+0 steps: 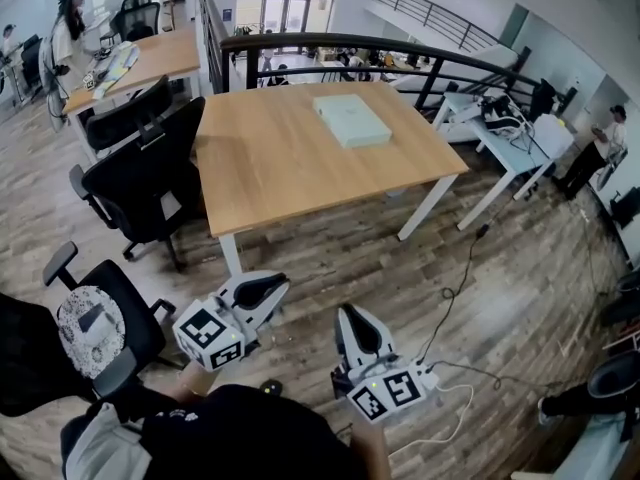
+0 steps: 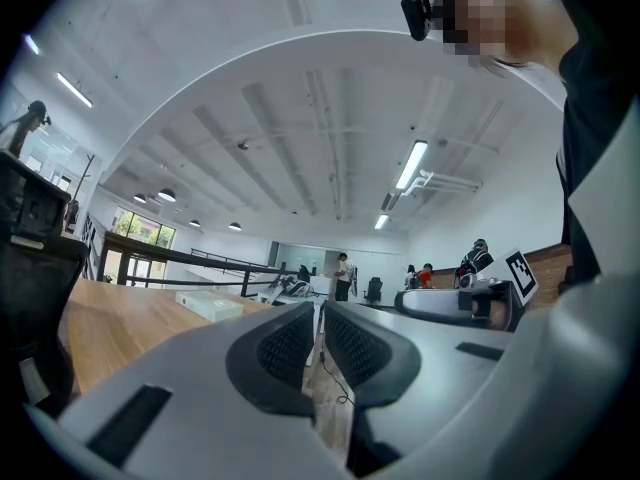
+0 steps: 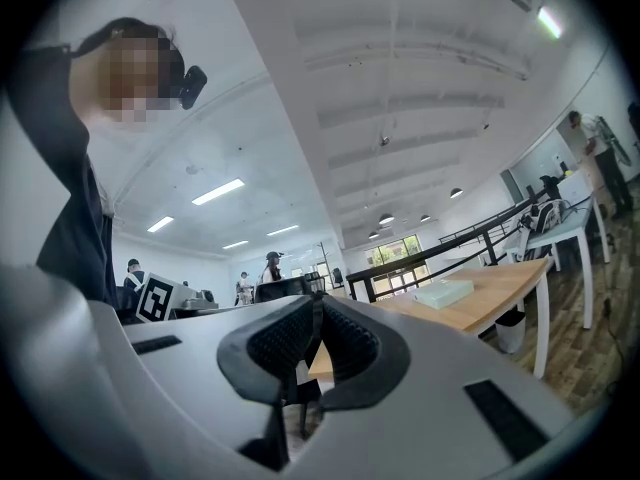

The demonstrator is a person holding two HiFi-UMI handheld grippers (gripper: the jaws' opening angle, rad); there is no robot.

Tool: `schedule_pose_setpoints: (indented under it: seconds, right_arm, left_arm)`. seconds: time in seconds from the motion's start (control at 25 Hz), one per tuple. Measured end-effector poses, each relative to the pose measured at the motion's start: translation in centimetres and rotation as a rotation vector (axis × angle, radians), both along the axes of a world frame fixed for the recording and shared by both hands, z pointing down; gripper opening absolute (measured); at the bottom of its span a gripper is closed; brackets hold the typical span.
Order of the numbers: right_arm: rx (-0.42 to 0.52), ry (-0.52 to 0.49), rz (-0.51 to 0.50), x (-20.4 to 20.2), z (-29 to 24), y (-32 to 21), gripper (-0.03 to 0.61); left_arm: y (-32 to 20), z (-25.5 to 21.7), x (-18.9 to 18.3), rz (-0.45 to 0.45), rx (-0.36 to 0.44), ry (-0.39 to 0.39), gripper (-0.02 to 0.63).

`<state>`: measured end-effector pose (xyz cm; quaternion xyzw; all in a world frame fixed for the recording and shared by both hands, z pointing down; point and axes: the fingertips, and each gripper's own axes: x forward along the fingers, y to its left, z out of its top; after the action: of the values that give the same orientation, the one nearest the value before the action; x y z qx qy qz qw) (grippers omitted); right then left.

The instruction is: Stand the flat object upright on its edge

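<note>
A flat pale-green box lies on its broad face near the far right corner of the wooden table. It also shows as a low slab in the left gripper view and in the right gripper view. My left gripper and right gripper are both held over the floor, well short of the table's near edge. Each is shut with nothing between its jaws. Both point level toward the table.
Black office chairs stand left of the table, another sits beside me. A black railing runs behind the table. White desks with gear stand right. Cables trail on the wood floor. People are at far desks.
</note>
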<state>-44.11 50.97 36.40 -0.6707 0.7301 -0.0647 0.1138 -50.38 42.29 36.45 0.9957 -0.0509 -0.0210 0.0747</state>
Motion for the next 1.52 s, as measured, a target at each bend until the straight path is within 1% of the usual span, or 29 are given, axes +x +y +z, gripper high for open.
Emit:
schedule_pose_setpoints:
  seconds: [0.16, 0.36, 0.52, 0.88, 1.0, 1.52]
  right_arm:
    - [-0.008, -0.016, 0.035, 0.5, 0.7, -0.5, 0.031]
    - [-0.024, -0.026, 0.067, 1.6, 1.4, -0.5, 0.031]
    - [-0.022, -0.034, 0.068, 2.9, 1.5, -1.3, 0.031]
    - [-0.017, -0.030, -0.042, 7.1, 1.3, -6.0, 0.031]
    - [-0.015, -0.022, -0.066, 9.1, 1.2, -7.4, 0.031]
    - [-0.011, -0.048, -0.142, 17.3, 1.3, -11.6, 0.031]
  left_arm:
    - [-1.1, 0.7, 0.5, 0.021, -0.007, -0.008, 0.044]
    - [-1.2, 1.4, 1.9, 0.056, -0.018, -0.018, 0.044]
    - [-1.8, 1.5, 2.9, 0.057, -0.015, -0.026, 0.043]
    - [-5.6, 1.7, 5.6, -0.057, -0.014, -0.044, 0.044]
    - [-6.8, 1.6, 7.0, -0.090, -0.011, -0.044, 0.044]
    - [-10.7, 1.8, 13.2, -0.207, -0.017, -0.078, 0.044]
